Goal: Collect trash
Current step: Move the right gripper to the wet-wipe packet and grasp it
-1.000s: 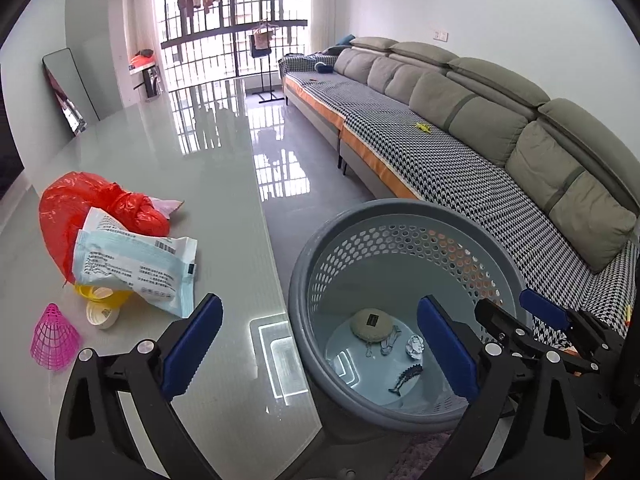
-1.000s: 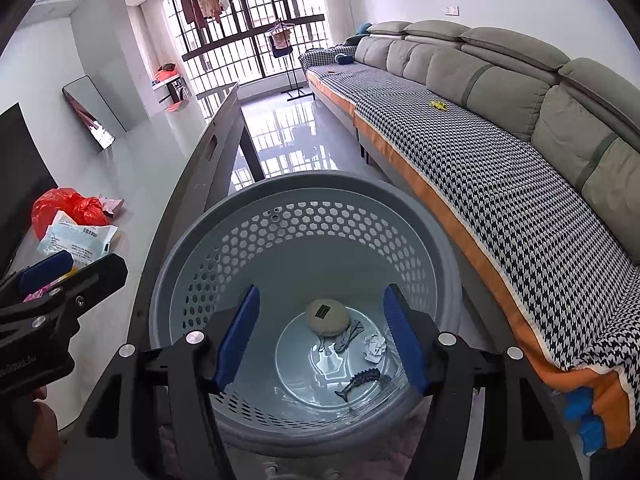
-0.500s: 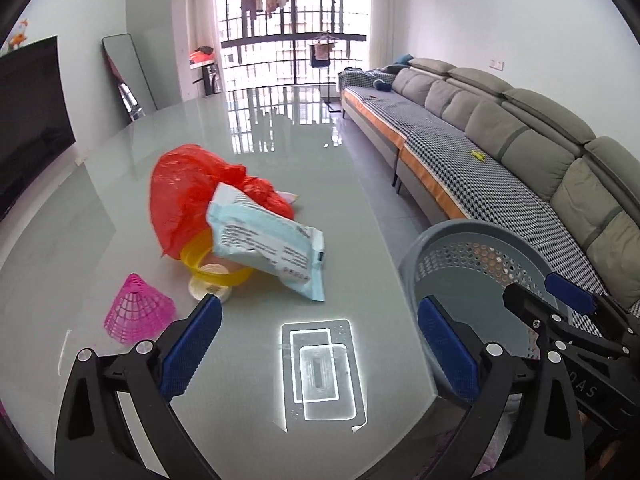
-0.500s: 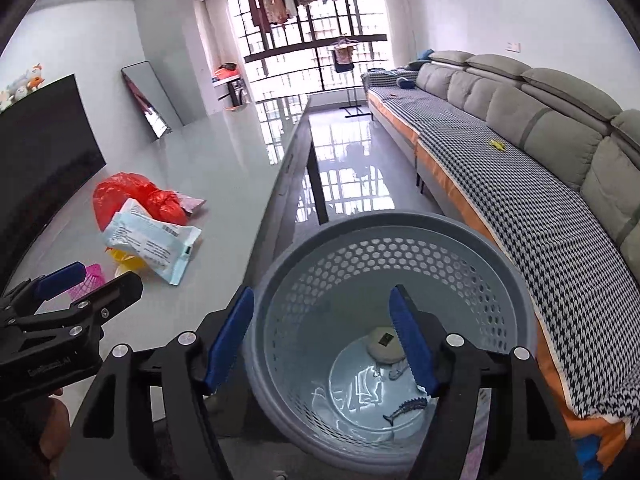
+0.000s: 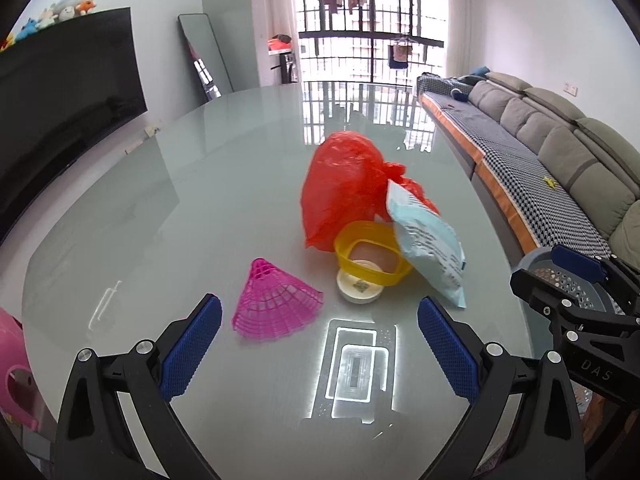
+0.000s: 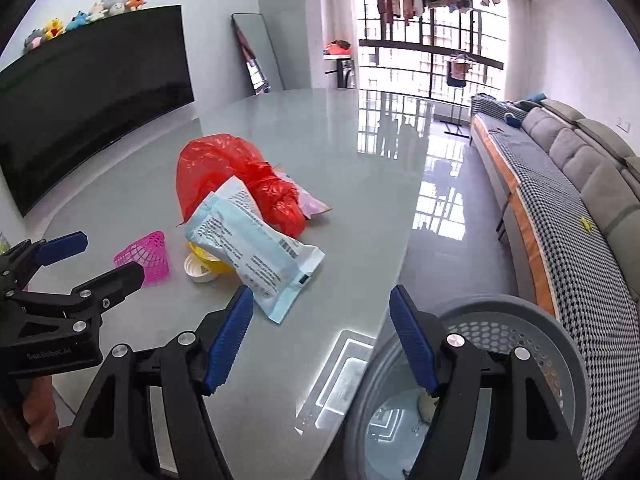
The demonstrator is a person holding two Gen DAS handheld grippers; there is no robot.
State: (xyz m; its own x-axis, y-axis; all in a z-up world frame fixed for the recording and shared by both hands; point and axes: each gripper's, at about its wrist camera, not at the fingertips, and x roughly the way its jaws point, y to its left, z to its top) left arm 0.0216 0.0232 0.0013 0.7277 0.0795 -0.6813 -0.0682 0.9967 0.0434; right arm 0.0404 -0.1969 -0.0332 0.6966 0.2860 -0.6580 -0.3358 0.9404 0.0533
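Both the left hand-held gripper (image 5: 320, 332) and right hand-held gripper (image 6: 322, 336) gape apart, empty, aimed at the trash. The blue packet (image 6: 256, 248), red bag (image 5: 344, 184), yellow tub (image 5: 370, 252) and pink cone (image 5: 276, 302) lie clustered on the surface (image 5: 200, 208), near the basket (image 6: 560, 344) for short drops.

Bag (image 5: 344, 184) behind tub (image 5: 370, 254); pouch (image 5: 430, 246) leaning right of tub; cone (image 5: 276, 300) left; basket (image 6: 520, 364) beside table (image 5: 180, 208)

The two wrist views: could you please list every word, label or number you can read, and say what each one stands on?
"DAS": on the body of the right gripper, seen in the left wrist view.
"GenRobot.AI": on the body of the left gripper, faint, in the right wrist view.
Pale blue packet: printed lines and a barcode, too small to read.
White lid: a small square code, not readable.
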